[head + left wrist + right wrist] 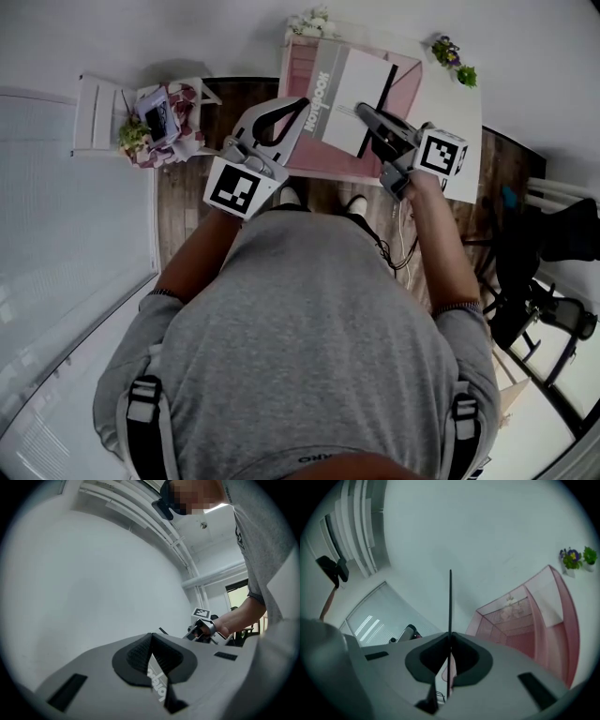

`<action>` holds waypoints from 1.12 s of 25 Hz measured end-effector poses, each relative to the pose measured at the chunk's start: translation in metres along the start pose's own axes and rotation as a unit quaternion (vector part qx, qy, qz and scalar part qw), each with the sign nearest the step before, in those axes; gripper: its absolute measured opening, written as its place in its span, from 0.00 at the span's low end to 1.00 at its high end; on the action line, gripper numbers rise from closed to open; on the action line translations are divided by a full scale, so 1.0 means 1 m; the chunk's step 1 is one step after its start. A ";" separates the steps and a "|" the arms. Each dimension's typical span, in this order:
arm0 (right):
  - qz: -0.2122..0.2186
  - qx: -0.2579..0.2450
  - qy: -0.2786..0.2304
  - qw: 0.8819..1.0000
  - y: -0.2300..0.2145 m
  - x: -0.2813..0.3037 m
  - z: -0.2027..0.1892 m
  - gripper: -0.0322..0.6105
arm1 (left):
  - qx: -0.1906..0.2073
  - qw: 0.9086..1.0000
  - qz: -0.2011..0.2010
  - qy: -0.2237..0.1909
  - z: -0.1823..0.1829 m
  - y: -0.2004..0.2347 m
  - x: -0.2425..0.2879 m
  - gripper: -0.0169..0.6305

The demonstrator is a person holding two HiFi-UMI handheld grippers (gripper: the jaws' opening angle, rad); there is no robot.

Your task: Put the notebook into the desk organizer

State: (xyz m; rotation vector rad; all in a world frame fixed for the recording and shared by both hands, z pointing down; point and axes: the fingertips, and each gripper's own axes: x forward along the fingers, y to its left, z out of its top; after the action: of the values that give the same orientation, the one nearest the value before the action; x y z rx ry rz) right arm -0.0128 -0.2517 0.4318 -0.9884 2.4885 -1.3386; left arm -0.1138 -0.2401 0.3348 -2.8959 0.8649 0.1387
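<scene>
- We hold the notebook point(361, 94) in the air with both claws, in front of us and over the pink desk organizer point(305, 70).
- Our left claw point(298, 105) is closed on the notebook's left edge. In the left gripper view the pads meet at the tip, and the cover's lettering shows between them.
- Our right claw point(367, 114) is clamped on the notebook's right side. In the right gripper view its pads pinch the notebook, which shows there edge-on as a thin dark line rising from the tips.
- From the head view, the pale cover faces up toward us, with a dark strip across it and the lettering along its left edge.
- The notebook is not yet in the organizer. It overlaps the organizer in the head view, and we cannot tell whether they touch.
- The organizer stands on a white table point(464, 112) against the wall, and its mesh compartments show in the right gripper view.
- A small flower pot point(455, 56) sits near the organizer's right side, and another point(312, 21) at its far left corner.
- A white rack point(98, 117) stands well apart to the left.
</scene>
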 end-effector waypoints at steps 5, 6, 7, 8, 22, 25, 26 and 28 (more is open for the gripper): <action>0.044 0.053 0.035 0.997 0.000 0.015 -0.007 0.08 | -0.003 1.000 -0.005 0.000 0.001 0.000 0.003 0.05; 0.048 0.061 0.041 0.996 -0.002 0.018 -0.007 0.08 | -0.005 1.000 -0.004 0.001 0.000 0.001 0.004 0.05; 0.050 0.068 0.047 0.995 -0.006 0.020 -0.008 0.08 | -0.007 1.000 -0.004 0.001 -0.001 0.003 0.005 0.05; 0.051 0.074 0.053 0.995 -0.009 0.023 -0.009 0.08 | -0.008 1.000 -0.003 0.001 -0.001 0.004 0.006 0.05; 0.033 0.091 0.103 0.990 -0.032 0.049 -0.026 0.11 | -0.006 1.000 -0.007 0.002 -0.005 0.012 0.012 0.05; -0.002 0.079 0.113 0.990 -0.041 0.048 -0.029 0.11 | -0.006 1.000 -0.005 0.002 -0.006 0.014 0.009 0.05; -0.017 0.075 0.116 0.990 -0.045 0.048 -0.030 0.12 | -0.007 1.000 -0.005 0.002 -0.006 0.014 0.008 0.05; -0.035 0.062 0.119 0.990 -0.050 0.049 -0.030 0.19 | -0.008 1.000 -0.004 0.003 -0.007 0.016 0.006 0.05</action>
State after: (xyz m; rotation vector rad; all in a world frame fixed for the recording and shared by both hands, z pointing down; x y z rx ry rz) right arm -0.0394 -0.2803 0.4970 -0.9469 2.5182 -1.7024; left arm -0.1173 -0.2580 0.3392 -2.9155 0.8574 0.1361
